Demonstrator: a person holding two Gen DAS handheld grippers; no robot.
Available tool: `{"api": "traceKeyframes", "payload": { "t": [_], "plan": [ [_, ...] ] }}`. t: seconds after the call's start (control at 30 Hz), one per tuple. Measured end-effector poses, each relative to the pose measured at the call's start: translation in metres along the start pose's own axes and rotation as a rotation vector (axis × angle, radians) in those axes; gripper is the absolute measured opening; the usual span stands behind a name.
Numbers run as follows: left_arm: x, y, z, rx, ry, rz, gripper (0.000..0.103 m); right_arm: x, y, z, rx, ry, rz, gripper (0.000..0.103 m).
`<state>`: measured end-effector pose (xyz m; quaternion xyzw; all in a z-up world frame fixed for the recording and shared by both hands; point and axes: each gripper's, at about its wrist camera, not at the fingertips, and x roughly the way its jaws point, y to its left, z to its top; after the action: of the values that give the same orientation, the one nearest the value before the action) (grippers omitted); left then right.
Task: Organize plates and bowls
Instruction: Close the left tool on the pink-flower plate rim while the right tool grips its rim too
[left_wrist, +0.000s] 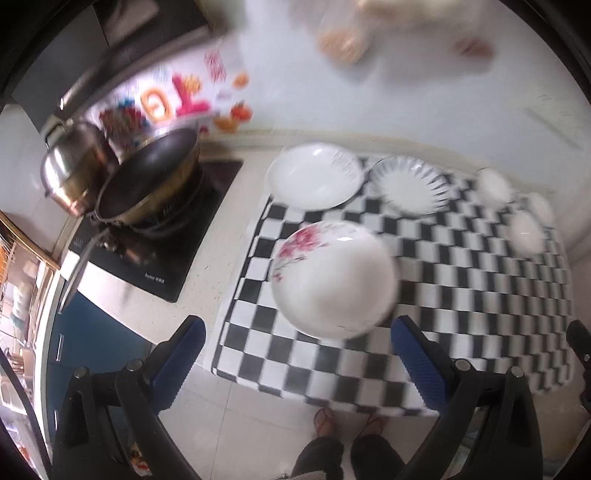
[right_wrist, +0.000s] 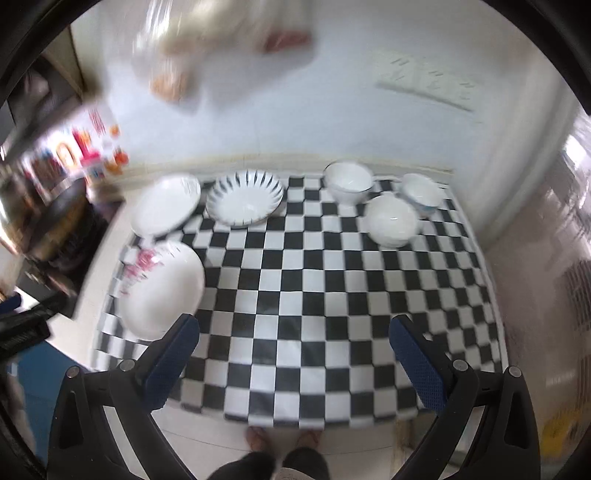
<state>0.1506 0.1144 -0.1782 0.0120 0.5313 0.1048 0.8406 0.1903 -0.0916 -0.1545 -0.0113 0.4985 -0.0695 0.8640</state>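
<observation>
On the checkered cloth (right_wrist: 314, 295) lie three plates: a pink-flowered plate (left_wrist: 334, 278) (right_wrist: 162, 288) near the front left, a plain white plate (left_wrist: 314, 181) (right_wrist: 166, 208) at the back left, and a blue-striped plate (left_wrist: 410, 188) (right_wrist: 244, 199) beside it. Three white bowls (right_wrist: 348, 186) (right_wrist: 393, 220) (right_wrist: 423, 194) stand at the back right. My left gripper (left_wrist: 297, 332) hovers open above the flowered plate's near edge. My right gripper (right_wrist: 293, 332) hangs open over the cloth's middle, with nothing between its fingers.
A black stove (left_wrist: 159, 236) with a dark wok (left_wrist: 147, 181) and a steel pot (left_wrist: 72, 170) stands left of the cloth. A white wall (right_wrist: 295, 110) runs behind the counter. The person's legs and feet (right_wrist: 284, 446) show below the counter's front edge.
</observation>
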Motion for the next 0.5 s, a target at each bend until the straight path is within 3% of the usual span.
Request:
{"api": "traceKeyframes", "payload": {
  "t": [0.23, 0.33, 0.5],
  "plan": [
    [0.118, 0.025, 0.021, -0.017, 0.149, 0.023, 0.103, 0.139, 0.057, 0.023, -0.006, 0.205, 0.117, 0.103],
    [0.160, 0.036, 0.027, -0.031, 0.211, 0.013, 0.102, 0.176, 0.070, 0.028, 0.008, 0.261, 0.136, 0.103],
    [0.200, 0.048, 0.038, -0.036, 0.244, -0.003, 0.102, 0.219, 0.082, 0.039, 0.022, 0.316, 0.144, 0.103]
  ]
}}
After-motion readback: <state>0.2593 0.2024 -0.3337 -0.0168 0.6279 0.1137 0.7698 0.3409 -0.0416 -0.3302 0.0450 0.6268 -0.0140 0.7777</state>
